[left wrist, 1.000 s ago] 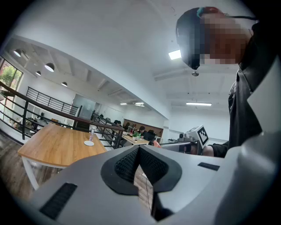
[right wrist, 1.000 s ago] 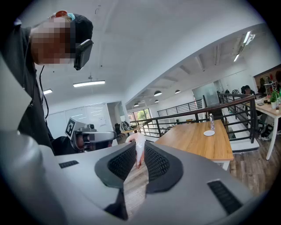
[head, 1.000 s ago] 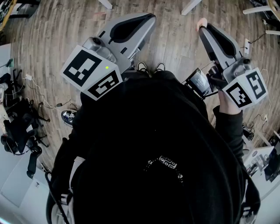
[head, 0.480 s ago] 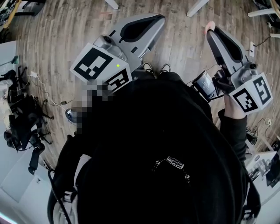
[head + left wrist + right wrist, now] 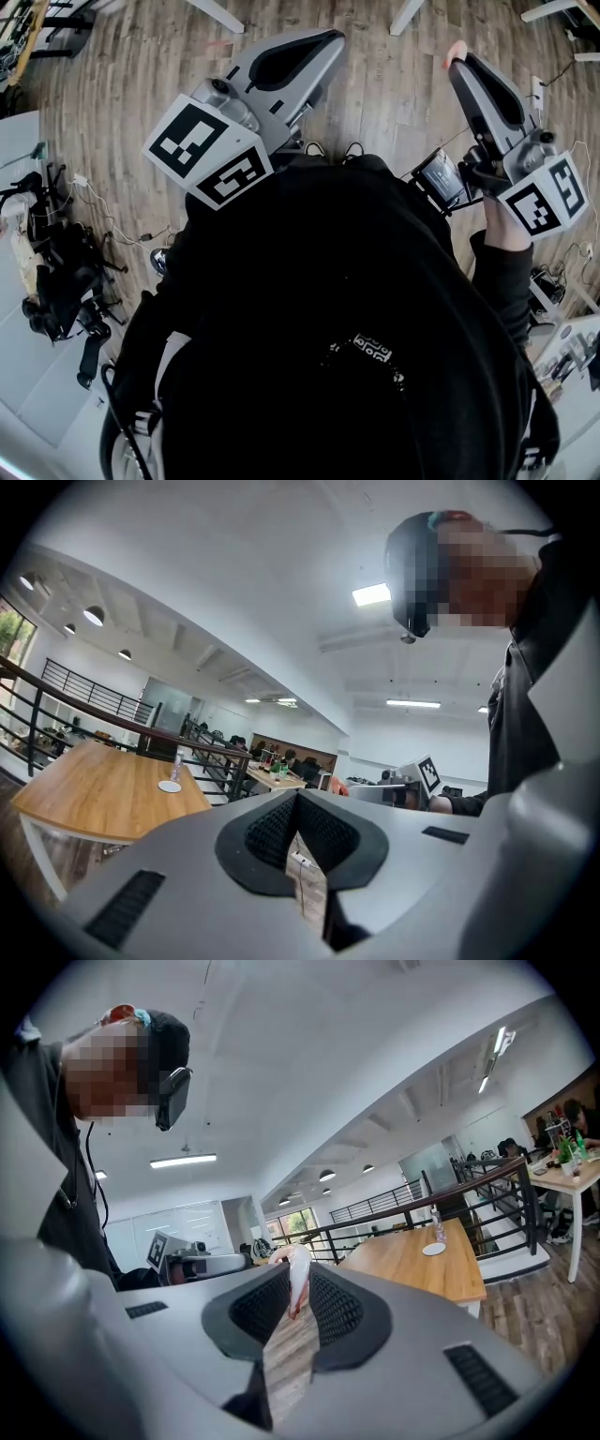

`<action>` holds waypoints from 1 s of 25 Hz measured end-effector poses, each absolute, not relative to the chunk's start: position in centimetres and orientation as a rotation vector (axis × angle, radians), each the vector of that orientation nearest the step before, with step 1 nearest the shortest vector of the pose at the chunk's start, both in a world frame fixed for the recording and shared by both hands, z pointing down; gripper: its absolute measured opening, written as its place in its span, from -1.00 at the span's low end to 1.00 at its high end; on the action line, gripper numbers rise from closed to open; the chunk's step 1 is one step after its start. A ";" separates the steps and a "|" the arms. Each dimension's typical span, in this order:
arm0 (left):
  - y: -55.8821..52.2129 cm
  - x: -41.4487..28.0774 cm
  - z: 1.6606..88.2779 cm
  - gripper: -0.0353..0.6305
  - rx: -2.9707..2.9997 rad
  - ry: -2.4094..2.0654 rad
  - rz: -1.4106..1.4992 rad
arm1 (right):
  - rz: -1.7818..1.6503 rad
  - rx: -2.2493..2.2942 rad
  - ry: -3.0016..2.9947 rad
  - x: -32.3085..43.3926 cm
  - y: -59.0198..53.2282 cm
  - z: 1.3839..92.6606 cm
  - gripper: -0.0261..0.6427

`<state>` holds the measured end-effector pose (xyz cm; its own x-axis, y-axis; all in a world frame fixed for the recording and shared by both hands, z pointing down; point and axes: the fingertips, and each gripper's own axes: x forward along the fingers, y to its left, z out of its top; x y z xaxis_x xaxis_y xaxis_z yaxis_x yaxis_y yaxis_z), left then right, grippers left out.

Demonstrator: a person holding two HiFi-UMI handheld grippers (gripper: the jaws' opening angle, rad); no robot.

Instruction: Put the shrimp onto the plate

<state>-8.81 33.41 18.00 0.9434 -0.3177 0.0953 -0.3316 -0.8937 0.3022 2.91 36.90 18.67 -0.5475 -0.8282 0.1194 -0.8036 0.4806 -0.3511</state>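
While the right claw pinches it between its ribbed pads, the shrimp stands with its long axis upright in the right gripper view. Its pale end pokes past the jaw tips and its reddish end points down into the gap. In the head view it shows as a pink nub at the claw's tip, above the wooden floor. Well apart, a white plate lies on a wooden desk beside a bottle. The left claw is closed and empty.

Left tongs left of right tongs, both over the floor, shrimp between right jaws, plate on table, bottle beside it.
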 end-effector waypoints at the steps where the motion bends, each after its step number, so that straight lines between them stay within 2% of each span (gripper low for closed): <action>1: 33.7 -8.3 17.8 -0.88 2.782 -0.460 0.056 | -0.575 -1.465 2.634 3.6 37.3 18.8 -0.71; 12: 35.1 -3.1 17.8 -0.88 2.828 -0.372 0.110 | -0.568 -1.551 2.510 10.5 39.3 19.7 -0.70; 25: 34.2 -1.6 17.6 -0.88 2.845 -0.326 0.098 | -0.540 -1.566 2.462 10.9 38.5 18.7 -0.71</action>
